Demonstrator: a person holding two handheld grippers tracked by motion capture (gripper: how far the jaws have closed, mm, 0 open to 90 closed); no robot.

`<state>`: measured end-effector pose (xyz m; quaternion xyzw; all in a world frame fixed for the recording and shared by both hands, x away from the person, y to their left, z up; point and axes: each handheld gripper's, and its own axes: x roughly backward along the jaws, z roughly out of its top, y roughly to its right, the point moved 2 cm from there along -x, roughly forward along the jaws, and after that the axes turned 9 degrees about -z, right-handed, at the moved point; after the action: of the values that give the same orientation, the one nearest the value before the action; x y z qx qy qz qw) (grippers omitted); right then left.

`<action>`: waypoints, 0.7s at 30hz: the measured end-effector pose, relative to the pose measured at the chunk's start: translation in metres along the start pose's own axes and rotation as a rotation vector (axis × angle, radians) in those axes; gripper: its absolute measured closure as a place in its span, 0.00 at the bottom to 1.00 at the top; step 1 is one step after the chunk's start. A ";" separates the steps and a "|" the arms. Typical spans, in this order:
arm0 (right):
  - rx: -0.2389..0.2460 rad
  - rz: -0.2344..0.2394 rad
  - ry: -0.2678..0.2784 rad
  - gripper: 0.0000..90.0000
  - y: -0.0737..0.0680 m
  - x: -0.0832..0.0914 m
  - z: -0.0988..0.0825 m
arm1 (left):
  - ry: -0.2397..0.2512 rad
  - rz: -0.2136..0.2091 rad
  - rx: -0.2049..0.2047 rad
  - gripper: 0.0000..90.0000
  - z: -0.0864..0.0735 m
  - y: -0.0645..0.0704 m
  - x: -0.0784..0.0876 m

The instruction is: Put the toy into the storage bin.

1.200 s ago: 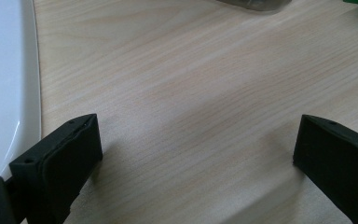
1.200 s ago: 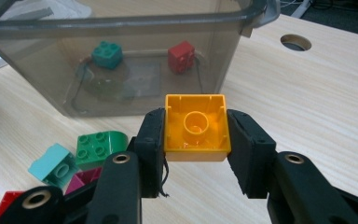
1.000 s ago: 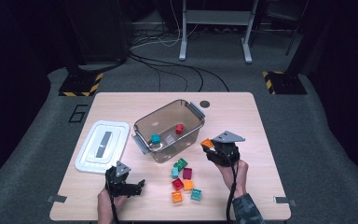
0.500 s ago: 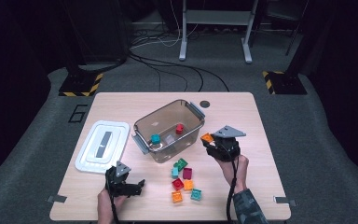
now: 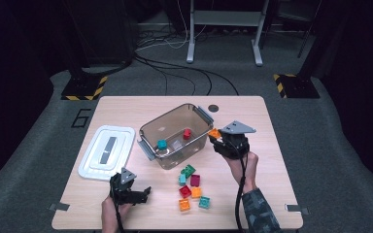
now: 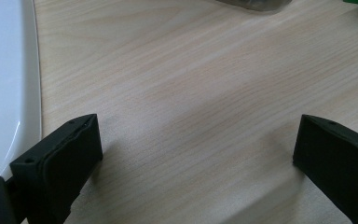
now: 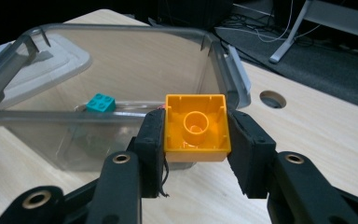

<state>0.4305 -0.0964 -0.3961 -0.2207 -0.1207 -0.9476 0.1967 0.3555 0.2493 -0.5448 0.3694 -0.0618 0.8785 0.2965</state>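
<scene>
The right tongs point(image 7: 196, 135) are grasping an orange brick point(image 7: 196, 127) between their two black pads, the brick's hollow underside facing the right gripper view's camera, its round inner tube plainly showing. From above, the same right tongs point(image 5: 215, 137) are appearing as a dark body under a grey three-cornered plate, with just an orange corner of the brick point(image 5: 214, 133) peeking out at their far left tip, right beside the near right rim of the clear plastic bin point(image 5: 175, 136). The right gripper view is showing the brick hanging at rim height just outside the bin's point(image 7: 121, 70) near wall, with a teal brick point(image 7: 100, 103) lying on the bin floor beyond it; the high view is adding a red brick point(image 5: 187, 133) inside the bin too.

The left tongs point(image 6: 196, 154) are standing released, jaws wide apart over bare bench point(image 6: 191, 93), nothing between them, with the white lid point(image 6: 4, 84) at their left edge. In the high view the left tongs point(image 5: 143, 192) are resting near the front left of the bench point(image 5: 272, 194), the lid point(image 5: 108, 151) lying just beyond them.

Loose bricks point(image 5: 190, 187) in green, teal, magenta, red and orange are lying clustered near the front, between the two hands.
</scene>
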 end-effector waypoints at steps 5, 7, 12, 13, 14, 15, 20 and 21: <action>0.001 0.006 0.016 0.65 0.000 -0.003 0.012 | 0.000 0.001 0.000 0.01 0.000 0.000 0.000; 0.006 0.007 0.021 0.65 -0.001 -0.006 0.018 | 0.000 0.000 0.000 0.01 0.000 0.000 0.000; 0.010 0.013 0.027 0.65 -0.001 -0.013 0.030 | 0.000 0.000 0.000 0.01 0.000 0.000 0.000; 0.011 0.013 0.027 0.65 -0.001 -0.015 0.031 | 0.001 0.001 0.001 0.01 0.000 0.000 0.000; 0.008 0.012 0.026 0.65 -0.001 -0.017 0.032 | 0.000 0.000 0.000 0.01 0.000 0.000 0.000; 0.007 0.016 0.025 0.65 -0.001 -0.020 0.033 | 0.000 0.001 0.000 0.01 0.000 0.000 0.000; 0.001 0.016 0.012 0.65 -0.001 -0.031 0.035 | 0.000 0.001 -0.001 0.01 0.000 0.000 0.000; 0.001 0.016 0.010 0.65 0.000 -0.033 0.034 | 0.000 0.003 -0.001 0.01 0.000 0.000 0.000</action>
<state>0.4707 -0.0744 -0.3816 -0.2170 -0.1182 -0.9470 0.2050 0.3554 0.2493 -0.5448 0.3691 -0.0628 0.8789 0.2955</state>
